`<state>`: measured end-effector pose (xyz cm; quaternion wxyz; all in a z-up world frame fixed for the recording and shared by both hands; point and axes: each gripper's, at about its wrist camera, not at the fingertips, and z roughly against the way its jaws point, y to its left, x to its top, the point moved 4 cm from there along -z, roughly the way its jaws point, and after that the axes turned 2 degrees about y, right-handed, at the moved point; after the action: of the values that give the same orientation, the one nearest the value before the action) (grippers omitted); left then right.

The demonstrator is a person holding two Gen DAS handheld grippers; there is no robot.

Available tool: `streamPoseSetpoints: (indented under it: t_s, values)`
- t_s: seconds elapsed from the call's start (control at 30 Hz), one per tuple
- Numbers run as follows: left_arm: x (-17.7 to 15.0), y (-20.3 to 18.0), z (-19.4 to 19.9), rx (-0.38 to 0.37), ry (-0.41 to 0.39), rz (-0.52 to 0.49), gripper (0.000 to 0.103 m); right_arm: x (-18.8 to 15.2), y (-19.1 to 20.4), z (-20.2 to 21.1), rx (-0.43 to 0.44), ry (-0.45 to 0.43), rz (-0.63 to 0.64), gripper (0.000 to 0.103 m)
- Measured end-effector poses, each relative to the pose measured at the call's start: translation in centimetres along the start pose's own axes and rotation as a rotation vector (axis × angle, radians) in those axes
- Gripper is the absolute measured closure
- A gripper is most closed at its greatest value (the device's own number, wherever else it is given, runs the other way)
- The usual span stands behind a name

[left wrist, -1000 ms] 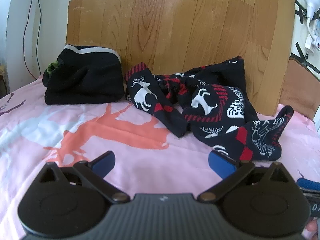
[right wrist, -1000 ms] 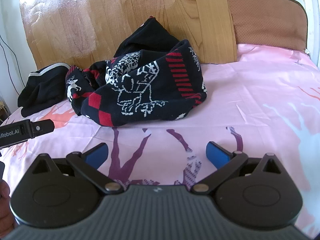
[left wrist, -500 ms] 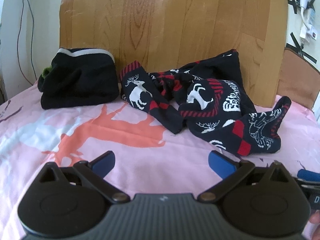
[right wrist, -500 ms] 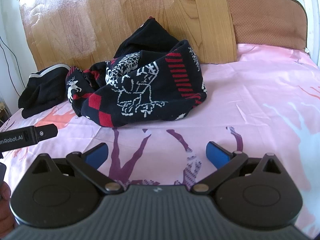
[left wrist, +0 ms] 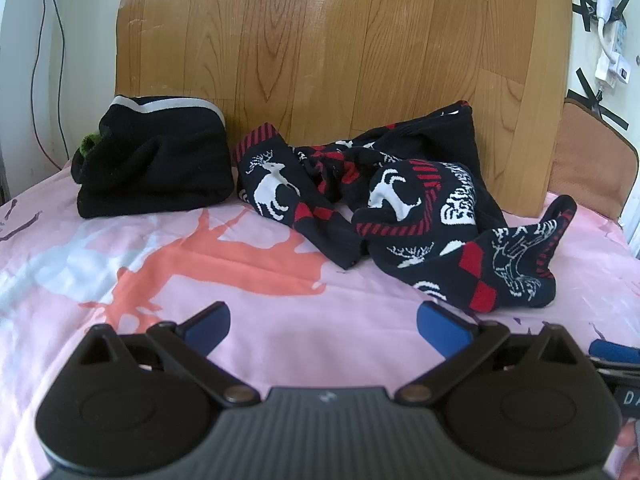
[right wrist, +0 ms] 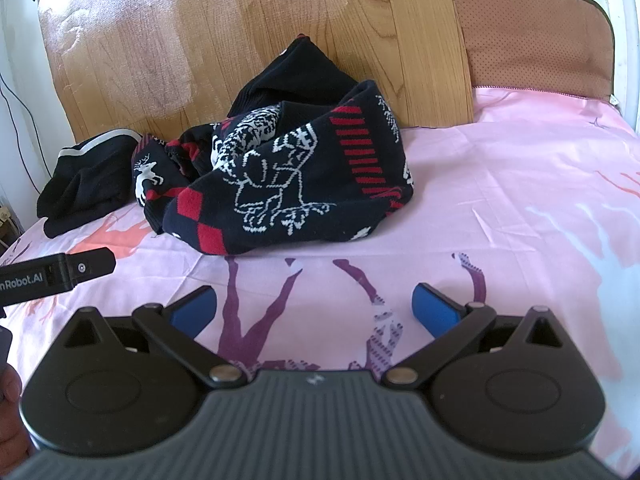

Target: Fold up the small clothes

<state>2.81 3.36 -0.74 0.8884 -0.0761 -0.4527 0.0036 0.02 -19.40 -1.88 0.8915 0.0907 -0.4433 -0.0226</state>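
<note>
A crumpled dark knit garment with red bands and white reindeer [left wrist: 400,208] [right wrist: 288,184] lies in a heap on the pink bedsheet [left wrist: 248,292] [right wrist: 520,200], against the wooden headboard. A folded black garment with a white stripe [left wrist: 156,160] [right wrist: 84,180] sits to its left. My left gripper [left wrist: 323,320] is open above bare sheet, short of the heap. My right gripper [right wrist: 314,304] is open too, over the sheet in front of the heap, holding nothing. The left gripper's body [right wrist: 56,272] shows at the left edge of the right wrist view.
The wooden headboard [left wrist: 340,60] rises behind the clothes. A brown padded cushion [right wrist: 536,36] leans at the back right. Cables and a white plug [left wrist: 608,40] hang on the right wall. A cord [left wrist: 52,60] runs down the left wall.
The left gripper has drawn back and turned slightly, so the heap sits a little farther and more to the left in its view. The right gripper has barely moved. Both stay open.
</note>
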Motion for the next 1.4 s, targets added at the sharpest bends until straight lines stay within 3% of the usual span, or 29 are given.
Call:
streamPoseSetpoints:
  t_s: [1.27, 1.3, 1.4]
  values:
    - [0.1, 0.6, -0.1, -0.008, 0.009, 0.045, 0.0, 0.0, -0.3, -0.1, 0.005, -0.014, -0.024, 0.0]
    - [0.2, 0.8, -0.1, -0.006, 0.006, 0.05, 0.0, 0.0, -0.3, 0.0, 0.007, -0.018, -0.025, 0.002]
    - [0.3, 1.5, 0.0, -0.003, -0.002, 0.084, 0.0, 0.1, 0.0, 0.3, 0.035, -0.04, -0.003, 0.026]
